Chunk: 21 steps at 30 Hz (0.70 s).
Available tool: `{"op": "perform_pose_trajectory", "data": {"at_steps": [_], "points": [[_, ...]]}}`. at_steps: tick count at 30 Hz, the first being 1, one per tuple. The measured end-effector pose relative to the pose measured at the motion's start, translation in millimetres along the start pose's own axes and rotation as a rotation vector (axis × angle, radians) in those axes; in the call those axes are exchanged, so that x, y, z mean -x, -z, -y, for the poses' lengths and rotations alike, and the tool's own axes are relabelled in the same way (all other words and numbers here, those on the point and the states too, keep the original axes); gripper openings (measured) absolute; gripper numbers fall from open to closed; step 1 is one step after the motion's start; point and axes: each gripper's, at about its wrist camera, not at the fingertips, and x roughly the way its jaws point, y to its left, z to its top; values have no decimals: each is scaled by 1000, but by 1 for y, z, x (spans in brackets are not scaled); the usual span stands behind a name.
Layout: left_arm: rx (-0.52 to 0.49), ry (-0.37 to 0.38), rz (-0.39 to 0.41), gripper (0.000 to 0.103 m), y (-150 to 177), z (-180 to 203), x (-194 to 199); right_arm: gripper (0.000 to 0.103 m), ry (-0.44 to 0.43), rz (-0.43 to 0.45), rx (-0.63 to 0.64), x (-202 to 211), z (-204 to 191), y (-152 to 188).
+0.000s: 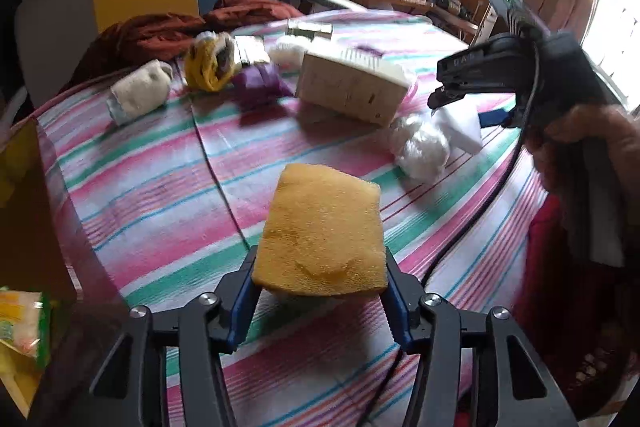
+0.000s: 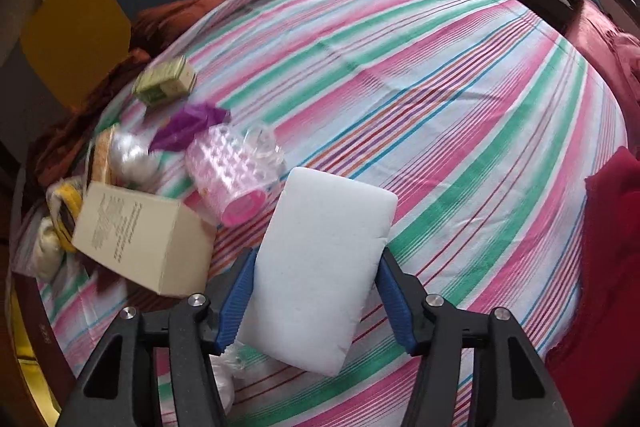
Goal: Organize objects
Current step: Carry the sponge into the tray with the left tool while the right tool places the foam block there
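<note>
Over the striped bed [image 1: 160,195], the left gripper [image 1: 320,291] squeezes a soft, light yellow sponge [image 1: 320,231] by its sides, while the right gripper [image 2: 316,291], at three o'clock, pinches a squishy white sponge [image 2: 320,267].

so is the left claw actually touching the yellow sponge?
Touching. The left wrist view shows both blue pads of the left claw pressed against the sides of the yellow sponge, which is held clear above the striped sheet.

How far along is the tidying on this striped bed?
Nothing looks sorted yet. In hand: the left tongs clamp a yellow rectangular sponge, and the right tongs hold a white rectangular foam block. Left: a beige cardboard box, a pink plastic roller, a purple wrapper and rolled socks lie scattered on the striped bedsheet.
</note>
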Motion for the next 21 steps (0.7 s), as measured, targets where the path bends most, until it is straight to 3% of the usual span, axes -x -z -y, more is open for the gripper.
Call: {"op": "perform_pose_trajectory", "data": {"at_steps": [6,12,18,21], "points": [[56,-17,106,56,-9,-16,55,60,-127,158,-37,32,-2,-12],[181,-87,194,56,-2,-61,110,60,-244,273,98,68,-30,1],[357,-253,234,57,25,-128,151,60,-348,319,270,101,-91,27],[445,-327,229,57,40,-161,158,60,-442,291,436,119,-148,52]]}}
